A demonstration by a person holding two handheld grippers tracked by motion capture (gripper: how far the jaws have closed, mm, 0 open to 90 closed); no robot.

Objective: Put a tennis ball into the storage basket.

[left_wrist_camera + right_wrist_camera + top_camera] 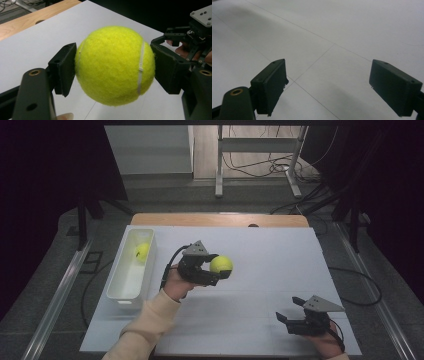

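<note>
My left gripper (113,66) has its two black jaws clamped on a fuzzy yellow-green tennis ball (115,65), one pad pressed on each side, and I see the ball lifted clear of the white table surface (270,265), near its middle. My right gripper (328,87) sits low at the near right corner with its jaws spread wide and nothing between them. At the table's left edge stands a long white plastic bin (118,282), and a second yellow-green tennis ball (142,251) lies inside it toward the far end.
</note>
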